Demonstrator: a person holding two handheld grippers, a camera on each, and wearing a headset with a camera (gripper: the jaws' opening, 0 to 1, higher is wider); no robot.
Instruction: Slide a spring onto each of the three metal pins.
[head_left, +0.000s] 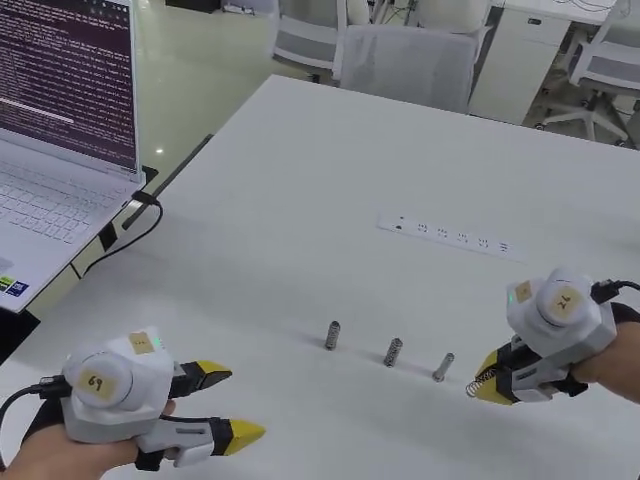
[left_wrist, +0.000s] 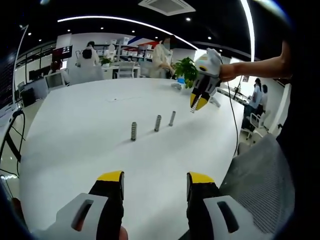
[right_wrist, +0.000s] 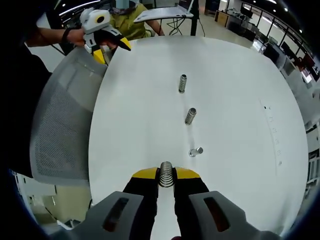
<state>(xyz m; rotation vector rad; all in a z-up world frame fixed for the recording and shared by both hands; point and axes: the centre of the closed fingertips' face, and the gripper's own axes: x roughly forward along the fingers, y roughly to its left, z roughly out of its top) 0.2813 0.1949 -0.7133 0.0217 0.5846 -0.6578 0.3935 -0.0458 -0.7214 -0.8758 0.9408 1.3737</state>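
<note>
Gripping a spring (right_wrist: 166, 173) in the right tool (head_left: 492, 381), jaws narrowed on it, just beside the bare pin (right_wrist: 196, 151), last in line after two sprung pins (head_left: 332, 335). Line the coil's open end over the pin's tip, then lower straight along its length. Holding the left tool (left_wrist: 155, 177) wide and empty, well apart from that pin. Hard to tell the pin's lean, or the spring's rear end between the jaws.

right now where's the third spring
The spring is clamped in the right tongs, low right in the head view, just beside the bare pin.
</note>
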